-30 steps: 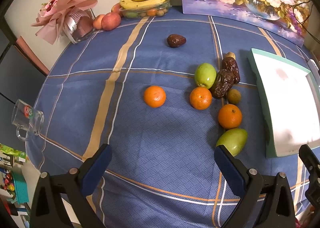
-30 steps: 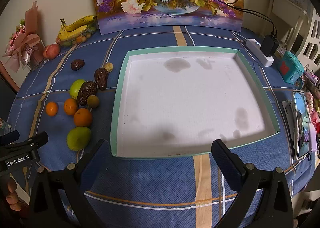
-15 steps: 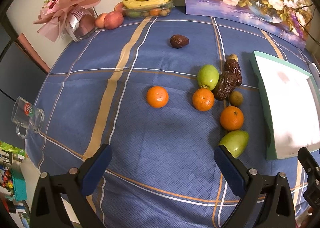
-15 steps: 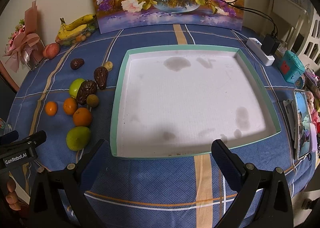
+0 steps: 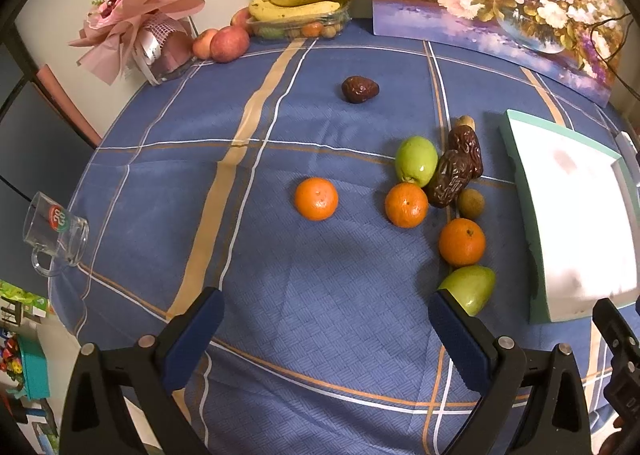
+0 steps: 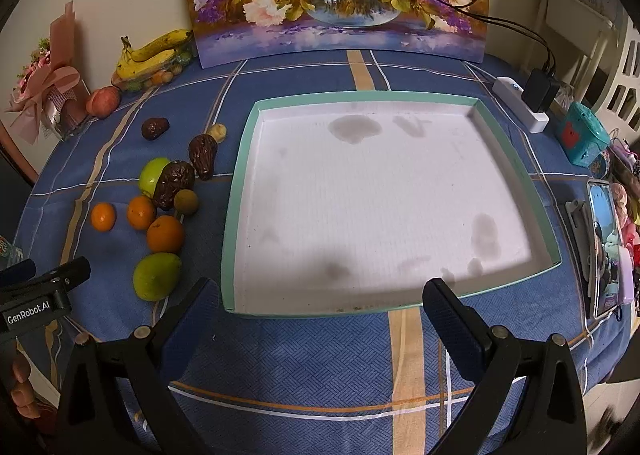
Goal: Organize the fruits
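We see a table with a blue plaid cloth. On it: oranges, green apples and dates mid-frame, a teal-rimmed tray at right, bananas along the top.

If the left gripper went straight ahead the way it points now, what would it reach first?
Probably the lone orange on the blue tablecloth, roughly centred ahead of the open left gripper; depth is uncertain, and only cloth lies before it.

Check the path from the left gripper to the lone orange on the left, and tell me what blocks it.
Nothing visible blocks it. The left gripper is open above bare tablecloth, and the lone orange sits straight ahead with only cloth between. The other fruits cluster off to its right, nearer the tray.
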`<state>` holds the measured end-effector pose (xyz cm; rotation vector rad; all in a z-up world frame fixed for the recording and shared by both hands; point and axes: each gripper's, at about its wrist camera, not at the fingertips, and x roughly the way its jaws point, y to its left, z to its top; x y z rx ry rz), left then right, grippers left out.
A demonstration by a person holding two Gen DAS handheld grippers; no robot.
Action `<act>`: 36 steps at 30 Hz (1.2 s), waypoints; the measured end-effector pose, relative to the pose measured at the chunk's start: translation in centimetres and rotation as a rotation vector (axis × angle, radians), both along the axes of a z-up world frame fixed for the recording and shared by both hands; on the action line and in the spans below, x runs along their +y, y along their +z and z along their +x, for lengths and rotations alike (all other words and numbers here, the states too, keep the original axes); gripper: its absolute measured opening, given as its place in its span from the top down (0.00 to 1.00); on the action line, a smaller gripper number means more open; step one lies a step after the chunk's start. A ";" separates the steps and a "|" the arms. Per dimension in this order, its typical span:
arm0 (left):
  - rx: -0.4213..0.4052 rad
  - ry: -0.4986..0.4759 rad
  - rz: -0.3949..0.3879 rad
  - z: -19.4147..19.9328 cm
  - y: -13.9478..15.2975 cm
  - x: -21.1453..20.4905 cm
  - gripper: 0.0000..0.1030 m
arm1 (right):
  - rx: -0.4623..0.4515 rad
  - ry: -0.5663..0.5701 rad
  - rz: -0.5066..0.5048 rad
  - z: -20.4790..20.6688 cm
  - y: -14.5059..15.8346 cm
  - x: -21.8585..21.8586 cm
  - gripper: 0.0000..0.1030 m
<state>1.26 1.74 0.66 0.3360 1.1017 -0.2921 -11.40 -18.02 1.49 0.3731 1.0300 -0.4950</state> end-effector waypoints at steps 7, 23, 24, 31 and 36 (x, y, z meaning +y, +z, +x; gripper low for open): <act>-0.004 -0.002 -0.004 0.0 0.1 0.1 0.00 | -0.005 0.003 -0.004 0.0 0.2 0.1 0.01; -0.004 -0.003 -0.003 0.2 0.3 0.0 0.00 | -0.005 0.005 -0.005 -0.1 0.1 0.4 0.01; -0.004 -0.003 -0.003 0.2 0.3 0.0 0.00 | -0.005 0.004 -0.005 -0.1 0.1 0.4 0.01; -0.003 -0.004 -0.005 0.2 0.3 0.0 0.00 | -0.001 0.009 -0.004 0.1 0.0 0.5 0.01; -0.016 0.003 -0.023 1.2 0.5 0.0 0.00 | 0.003 0.024 -0.004 0.4 0.0 0.5 0.01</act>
